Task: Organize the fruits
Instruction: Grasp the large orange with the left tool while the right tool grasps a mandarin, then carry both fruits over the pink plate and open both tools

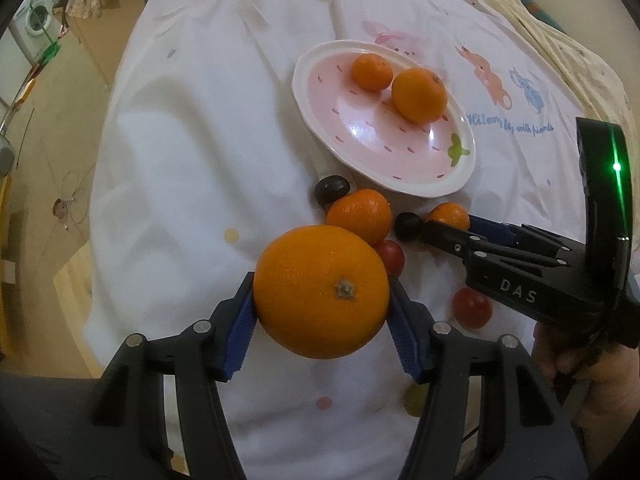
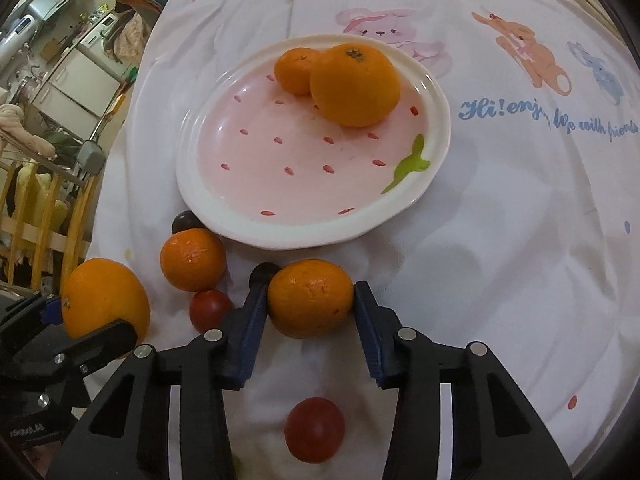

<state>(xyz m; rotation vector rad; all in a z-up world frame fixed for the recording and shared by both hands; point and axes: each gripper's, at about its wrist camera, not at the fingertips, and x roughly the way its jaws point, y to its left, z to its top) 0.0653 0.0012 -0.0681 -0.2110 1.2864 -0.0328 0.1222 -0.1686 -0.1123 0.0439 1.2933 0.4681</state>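
Left tool [image 1: 322, 300] is clamped on a large orange [image 1: 322, 290]. Right tool [image 2: 310, 300] grips a mandarin [image 2: 311, 298] on the white sheet [image 2: 500, 240], near the strawberry plate's [image 2: 304, 236] front rim.

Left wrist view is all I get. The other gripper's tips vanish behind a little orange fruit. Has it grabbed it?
Observer: It looks so. The right gripper has its pads against the mandarin on both sides.
Operator: Is anything underneath that gripper?
Observer: A red tomato lies on the cloth behind the mandarin, between the finger arms, touching neither.
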